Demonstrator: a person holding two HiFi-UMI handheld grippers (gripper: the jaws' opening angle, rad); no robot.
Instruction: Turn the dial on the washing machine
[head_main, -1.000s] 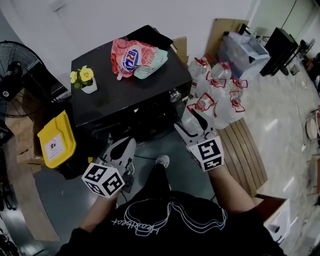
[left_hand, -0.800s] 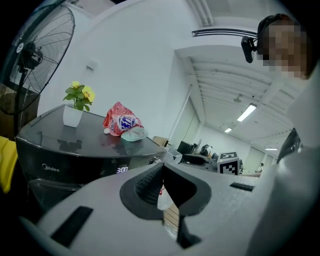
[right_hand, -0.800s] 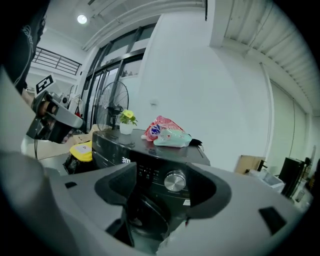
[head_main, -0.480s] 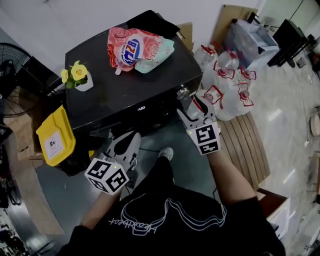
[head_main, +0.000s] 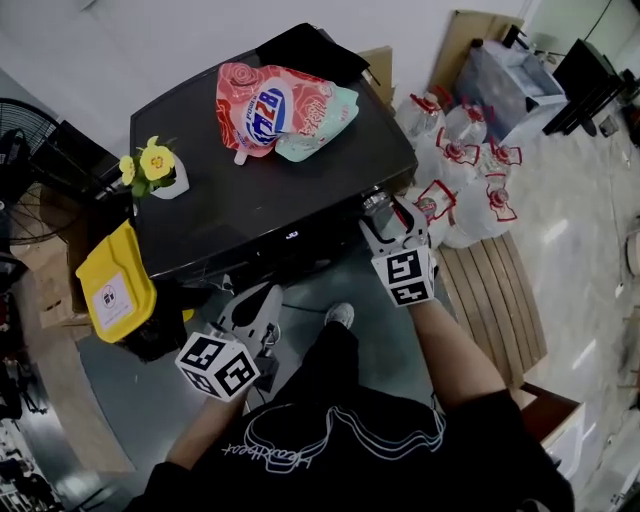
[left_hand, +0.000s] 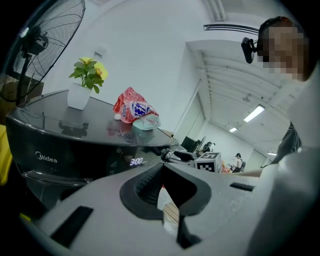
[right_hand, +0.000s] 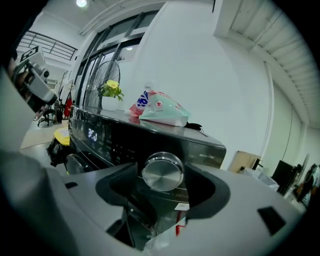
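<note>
A person stands at a black front-loading washing machine (head_main: 270, 195), a two-jaw gripper in each hand, seen from a head camera looking steeply down. The right gripper (head_main: 393, 216) is up against the machine's front right corner, its jaws spread wide to either side of the round silver dial (right_hand: 162, 172). The right gripper view shows the dial centred between the two dark pads, with a gap on the left side and the right pad just beside its rim, so nothing is clamped. The left gripper (head_main: 262, 296) hangs lower and to the left, in front of the machine's door, well apart from the dial. Its jaws meet at the tips with nothing between them. A lit display (left_hand: 136, 161) on the control panel reads 3:00. On top of the machine lie a pink and mint detergent pouch (head_main: 280, 108), a small white pot of yellow flowers (head_main: 155, 170) near the left edge, and a black cloth (head_main: 305, 50) at the back. A yellow container (head_main: 112, 285) sits on the floor to the left, beside a standing fan (head_main: 25, 150). Clear water jugs (head_main: 470, 180) with red handles crowd the floor to the right, next to a wooden pallet (head_main: 500, 300).
</note>
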